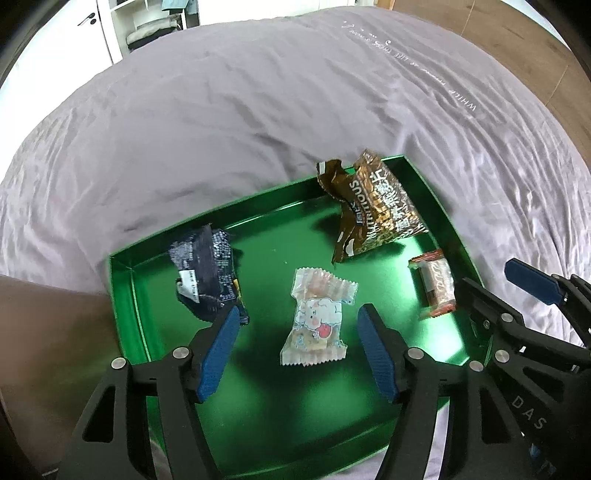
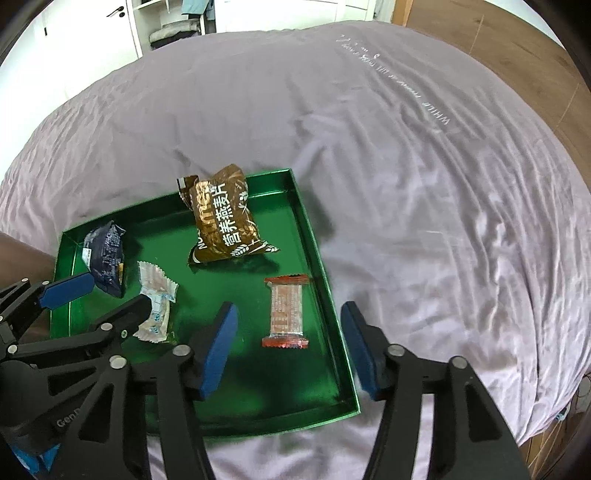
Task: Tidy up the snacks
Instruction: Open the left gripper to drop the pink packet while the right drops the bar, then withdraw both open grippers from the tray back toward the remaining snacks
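Green tray (image 2: 317,258) on the bed, four packets inside: oat bag (image 2: 227,218) light, crinkly, pinch its edge; dark pack (image 2: 105,254); candy (image 1: 317,317); probably brittle wafer (image 2: 286,310); left gripper (image 1: 299,347), right gripper (image 2: 290,347) both apart, empty

A tray (image 1: 125,295) lies on a bed (image 1: 258,110), at its near part, and four snacks lie in it — all apart from one another. The large bag (image 1: 373,206) sits at the far right corner. The dark packet (image 1: 207,273) is at the far left. The small sweet packet (image 1: 317,317) lies near the middle, and the wrapped bar (image 2: 286,312) lies by the right wall. Beyond the far end of the bed stands a shelf unit (image 2: 173,26), with floor (image 2: 517,48) to the right.
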### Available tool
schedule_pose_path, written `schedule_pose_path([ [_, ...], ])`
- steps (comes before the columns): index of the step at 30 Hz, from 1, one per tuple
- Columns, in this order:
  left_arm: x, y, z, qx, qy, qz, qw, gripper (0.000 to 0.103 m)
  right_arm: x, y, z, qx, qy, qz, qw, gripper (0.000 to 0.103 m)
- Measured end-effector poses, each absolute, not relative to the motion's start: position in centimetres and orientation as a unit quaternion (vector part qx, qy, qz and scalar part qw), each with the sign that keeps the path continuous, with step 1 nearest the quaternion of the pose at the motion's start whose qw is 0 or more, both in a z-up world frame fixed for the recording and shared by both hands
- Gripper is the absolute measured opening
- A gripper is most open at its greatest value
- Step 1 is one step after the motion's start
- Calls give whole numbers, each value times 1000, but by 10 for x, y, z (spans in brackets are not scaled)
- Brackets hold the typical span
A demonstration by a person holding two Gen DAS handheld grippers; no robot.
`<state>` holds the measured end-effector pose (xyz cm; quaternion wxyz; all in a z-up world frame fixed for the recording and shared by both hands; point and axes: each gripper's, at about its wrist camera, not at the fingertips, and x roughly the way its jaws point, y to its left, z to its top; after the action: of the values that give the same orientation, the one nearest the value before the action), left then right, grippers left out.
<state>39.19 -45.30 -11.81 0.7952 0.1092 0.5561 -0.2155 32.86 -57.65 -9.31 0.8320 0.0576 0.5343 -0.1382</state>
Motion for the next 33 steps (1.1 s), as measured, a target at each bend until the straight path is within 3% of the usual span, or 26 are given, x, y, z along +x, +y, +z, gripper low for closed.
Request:
schedule_pose_path([
  [6, 383, -446, -99, 110, 549, -221, 799, 62, 316, -570, -75, 57, 527, -148, 835, 87],
  [11, 371, -442, -82, 110, 542, -230, 801, 64, 301, -569, -61, 58, 520, -160, 837, 98],
  [33, 272, -400, 17, 167, 483, -345, 787, 65, 201, -527, 3, 72, 509, -215, 831, 100],
])
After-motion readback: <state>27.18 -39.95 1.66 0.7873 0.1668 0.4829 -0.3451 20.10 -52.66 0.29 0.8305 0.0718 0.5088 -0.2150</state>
